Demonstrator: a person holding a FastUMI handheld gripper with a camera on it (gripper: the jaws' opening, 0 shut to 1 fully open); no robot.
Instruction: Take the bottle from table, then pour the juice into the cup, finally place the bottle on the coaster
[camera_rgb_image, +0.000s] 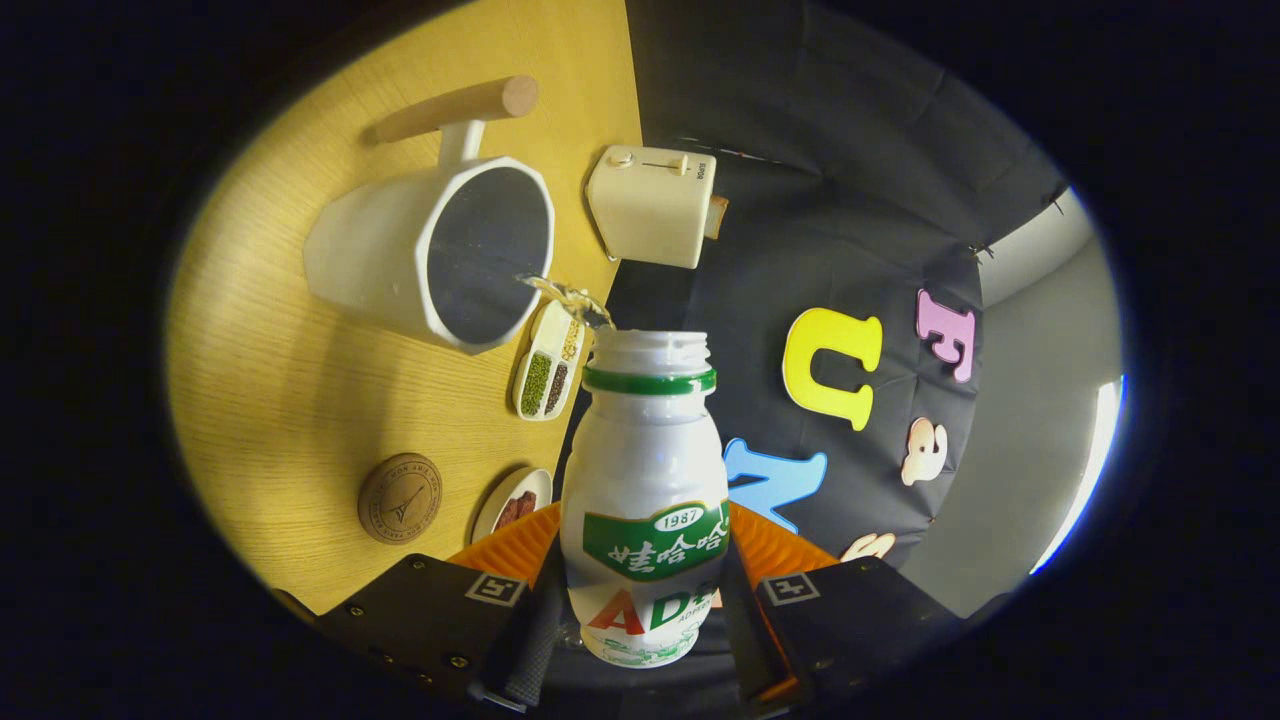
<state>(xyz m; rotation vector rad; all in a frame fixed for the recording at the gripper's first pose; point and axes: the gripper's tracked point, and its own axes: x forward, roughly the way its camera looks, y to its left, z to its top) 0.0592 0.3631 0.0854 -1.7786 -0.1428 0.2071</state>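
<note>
My gripper (640, 610) is shut on a white juice bottle (645, 470) with a green neck ring and a green label; the bottle sits between both fingers, uncapped and tipped over. A thin clear stream (570, 298) runs from its mouth to the rim of the white cup (430, 250), a faceted pitcher-like cup with a dark inside and a wooden handle (460, 108). The cup stands on the wooden table (270, 390) beyond the fingers. A round brown coaster (400, 497) lies on the table nearer the fingers than the cup, with nothing on it.
A cream toaster (652, 205) stands by the table's edge past the cup. A white divided dish of beans and grains (548, 370) lies beside the cup, close to the bottle's mouth. A small plate with dark food (512, 503) sits next to the coaster.
</note>
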